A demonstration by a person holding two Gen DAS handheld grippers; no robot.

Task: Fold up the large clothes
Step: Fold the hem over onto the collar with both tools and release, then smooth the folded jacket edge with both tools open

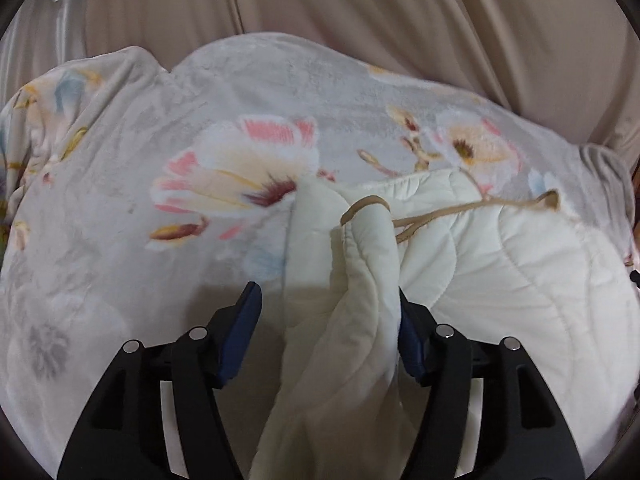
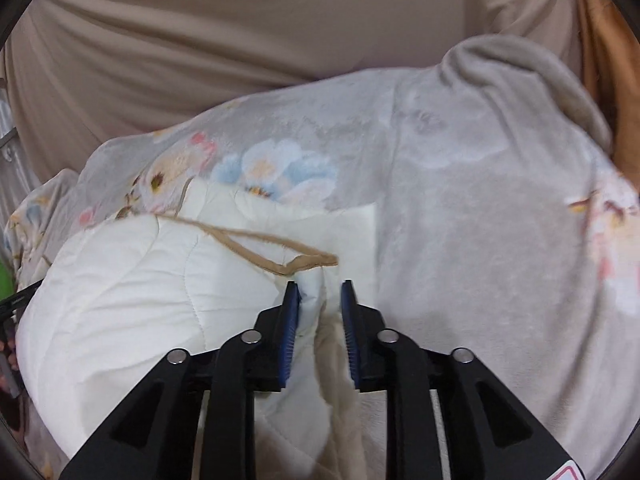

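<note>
A cream quilted cover with a tan elastic band lies bunched on a flowered grey blanket. My left gripper stands wide open around a raised corner fold of the cover; the fold leans on the right finger only. In the right wrist view the same cover and its tan band show. My right gripper is partly open with another corner of the cover between its fingers, touching the left pad.
The flowered blanket covers the whole surface under the cover. Beige curtain-like fabric hangs behind it, seen also in the right wrist view. An orange cloth shows at the far right.
</note>
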